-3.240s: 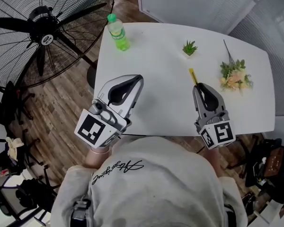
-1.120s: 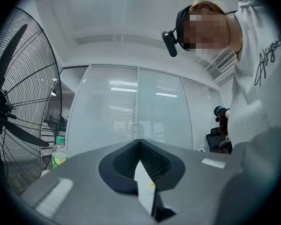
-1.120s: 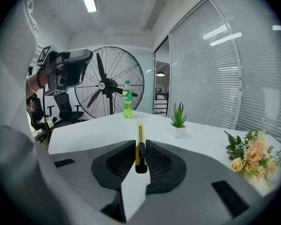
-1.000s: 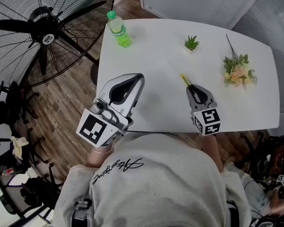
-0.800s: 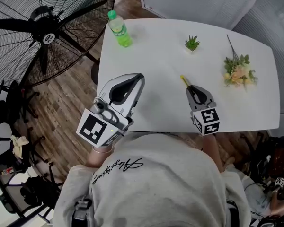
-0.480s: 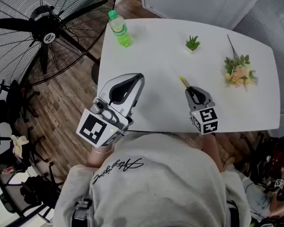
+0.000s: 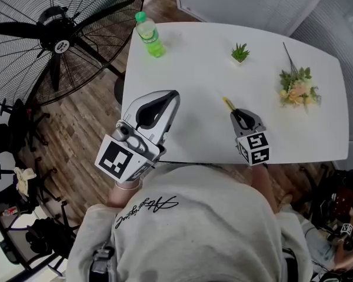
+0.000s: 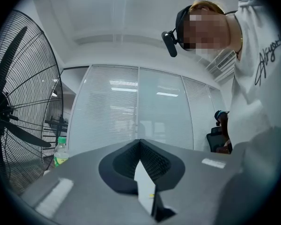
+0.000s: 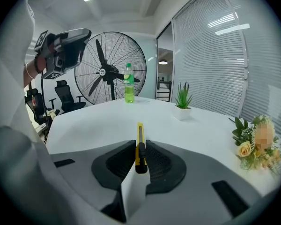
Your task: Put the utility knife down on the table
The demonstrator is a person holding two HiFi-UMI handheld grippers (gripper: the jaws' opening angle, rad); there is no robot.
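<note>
Right gripper: It was shut on the knife. In the right gripper view its two jaws pressed on the knife's sides.
Knife: It was thin and yellow with a black part. It sat between the right gripper's jaws, and its front end stuck out past the tips. It was low over the table, near the front edge. I could not tell if it touched the table.
Left gripper: Its jaws were closed, tip to tip, with nothing in them. In the left gripper view it pointed flat, toward a glass wall. It was held up over the table's left front corner.
Table: It was white.
Bottle: It was green with a green cap. It stood up straight at the far left corner of the table.
Plant: It was small and stood in a white pot at the far side, well away from the knife.
Flowers: They lay on the right side of the table.
Fan: It was big and black and stood on the wood floor, left of the table.
Person: They wore a light top.
</note>
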